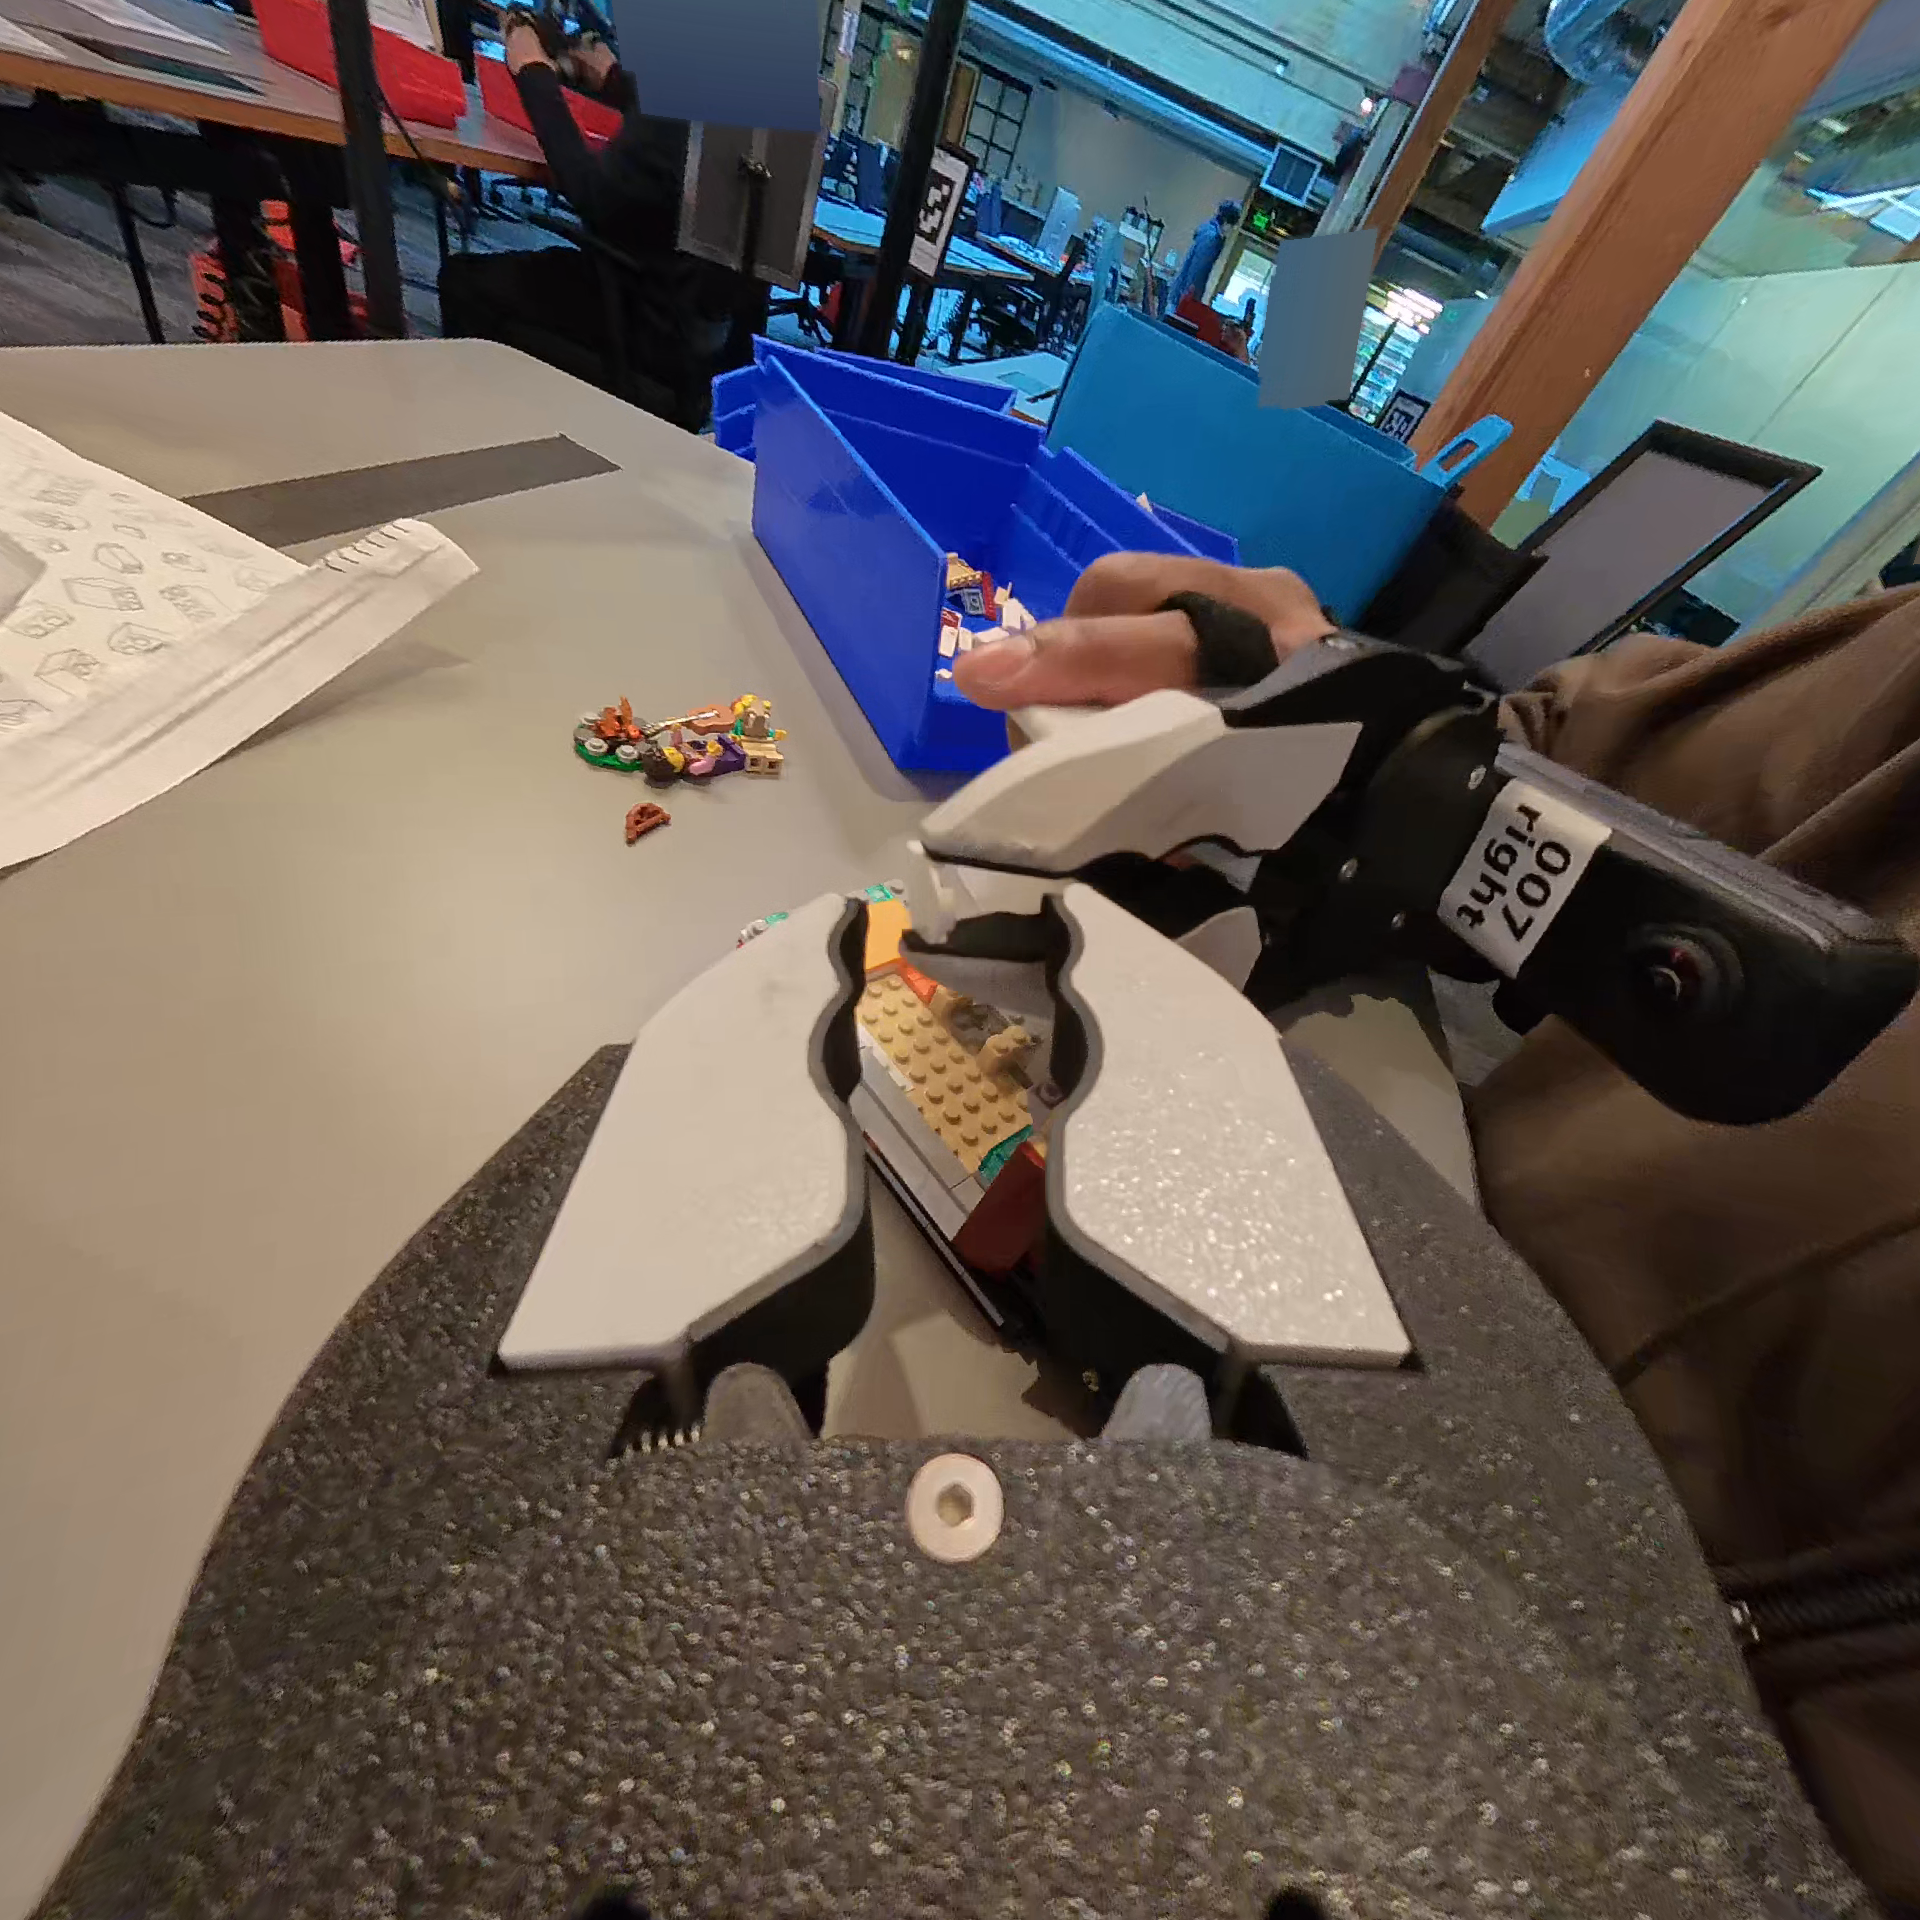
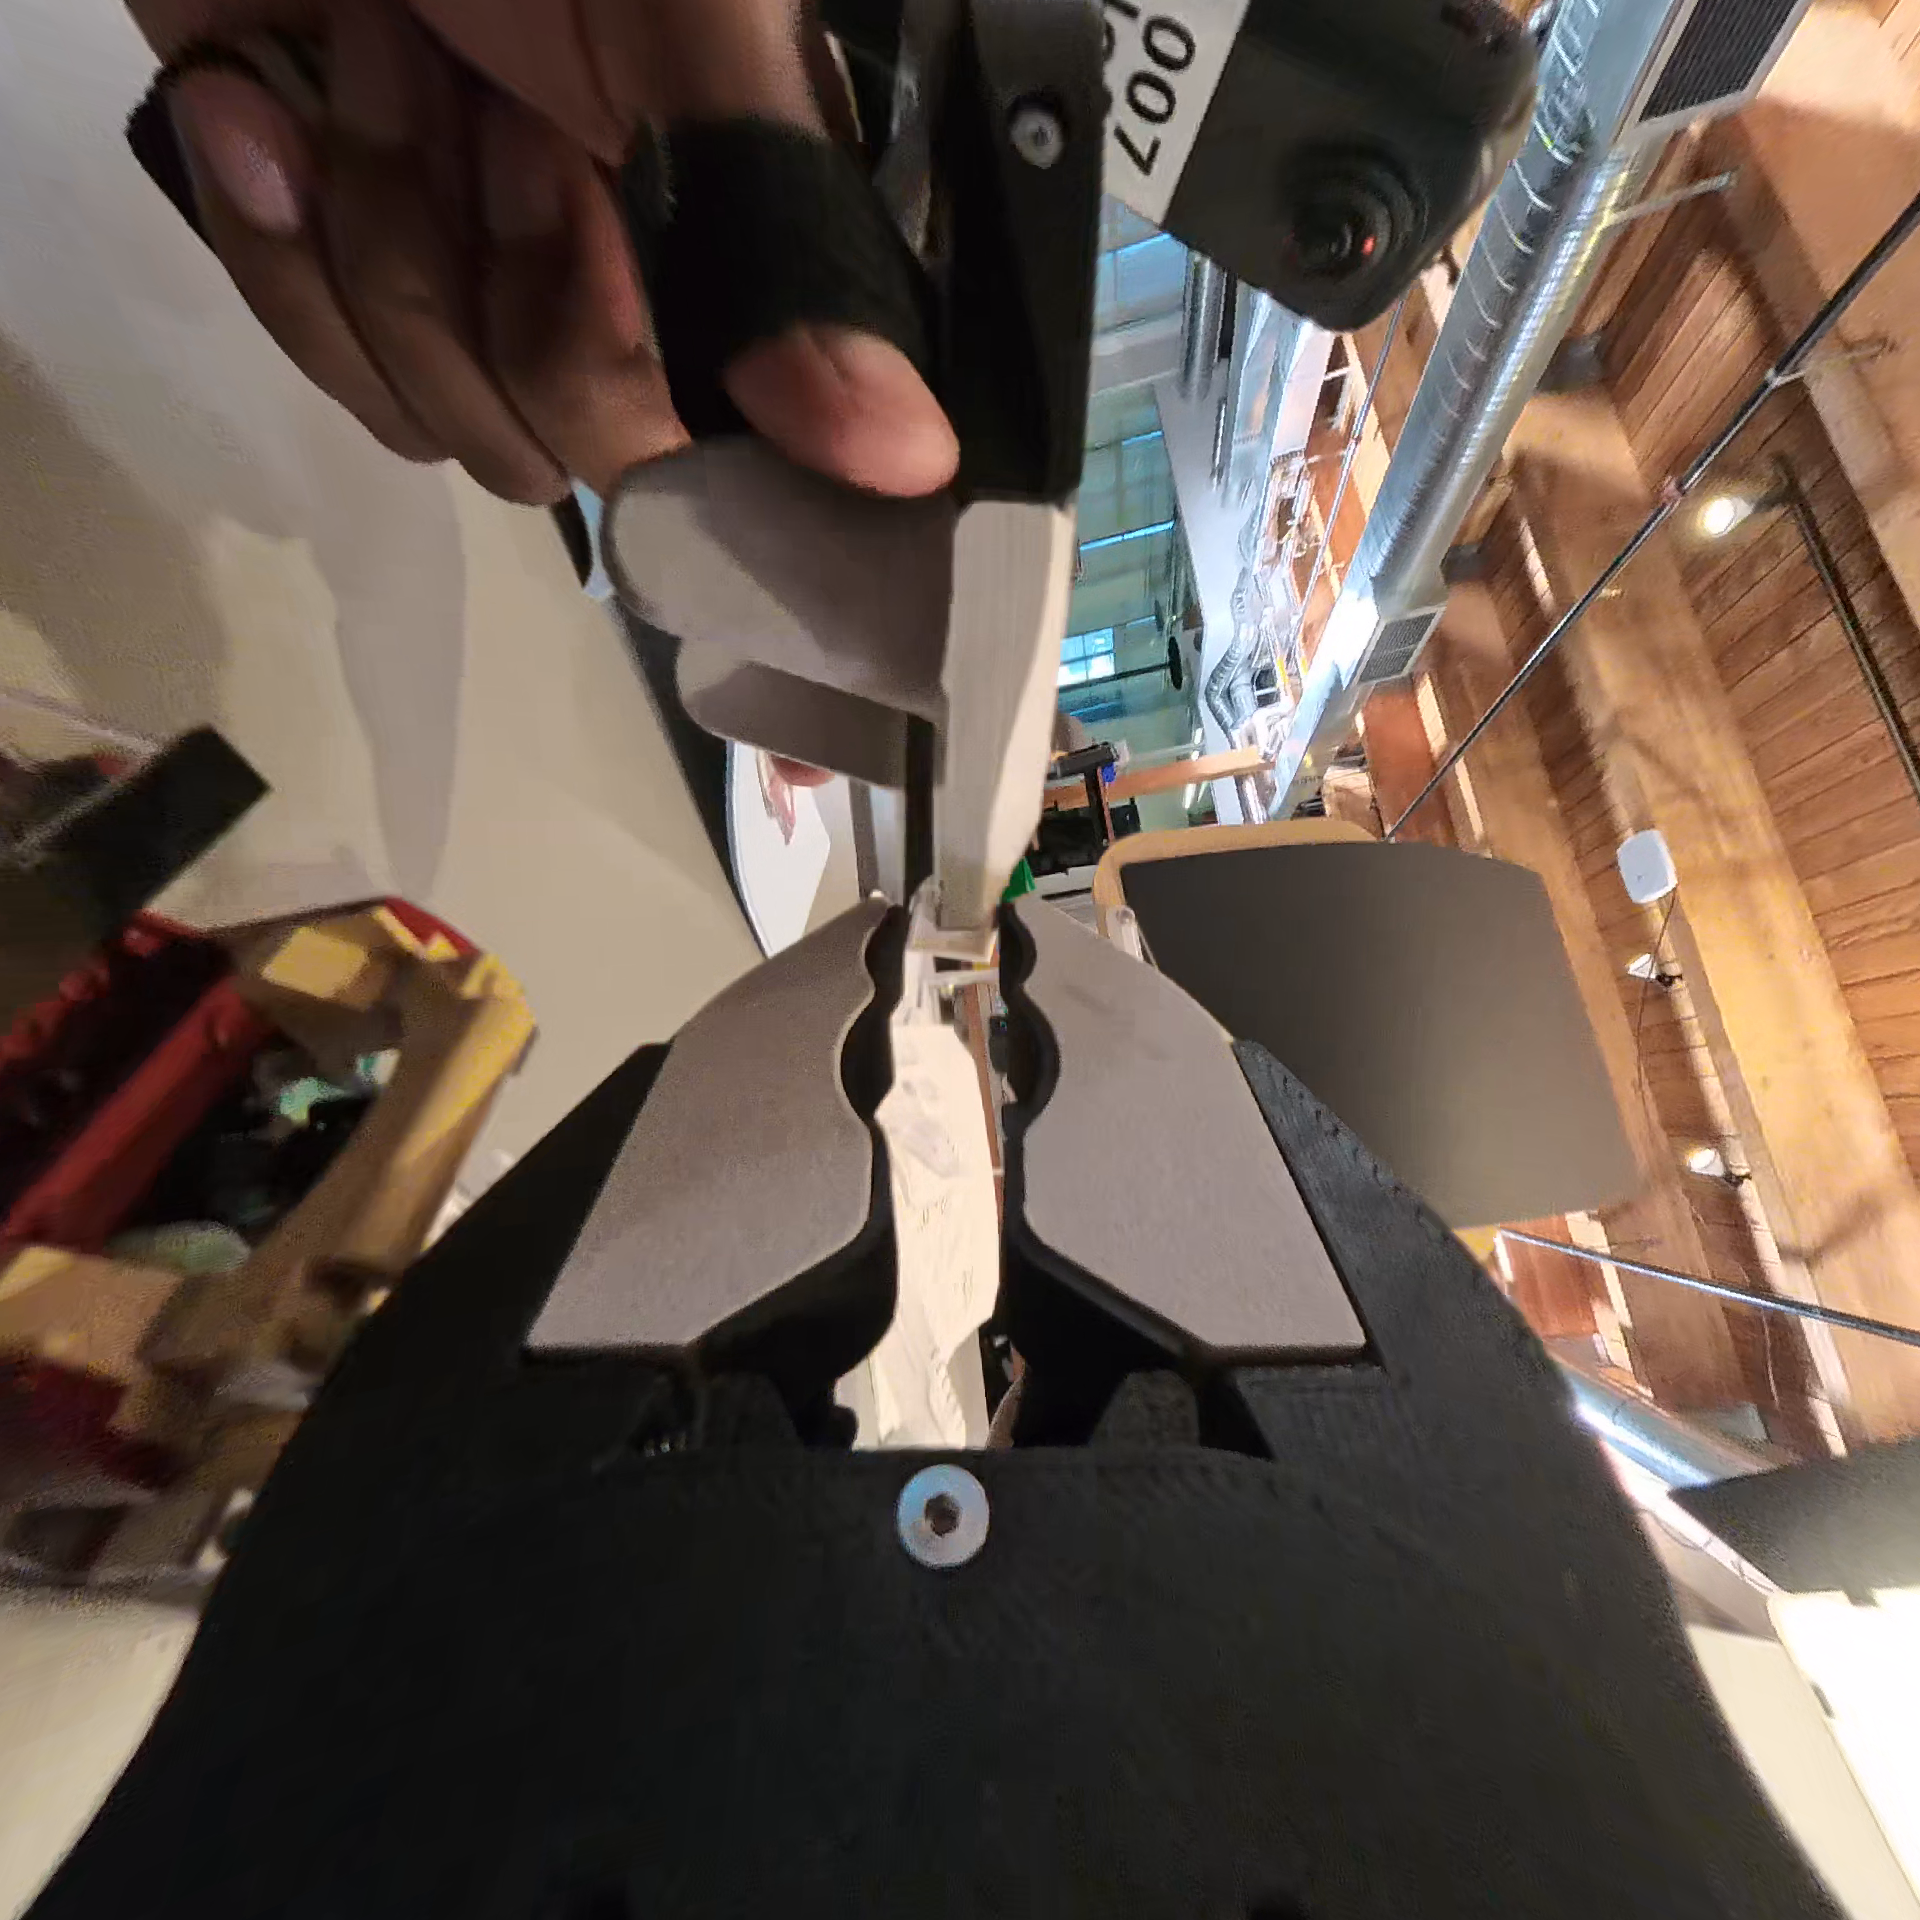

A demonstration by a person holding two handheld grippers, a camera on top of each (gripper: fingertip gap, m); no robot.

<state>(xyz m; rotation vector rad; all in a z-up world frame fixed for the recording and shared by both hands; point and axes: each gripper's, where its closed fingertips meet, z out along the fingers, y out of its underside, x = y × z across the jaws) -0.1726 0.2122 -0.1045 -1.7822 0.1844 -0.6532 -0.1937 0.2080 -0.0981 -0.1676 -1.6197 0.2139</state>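
While the right tongs [image 1: 928, 883] pinch a small white piece [image 1: 932, 899], the left tongs [image 1: 956, 925] clamp the brick model [image 1: 951, 1081] over the worktop [image 1: 312, 935]; I'd hold it dead steady and press straight.

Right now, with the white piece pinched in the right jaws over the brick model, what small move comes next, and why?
Probably ease the right gripper down a touch, slowly. Its small white piece hangs just above the far end of the brick model, which sits between the left gripper's fingers, so it looks steadied.
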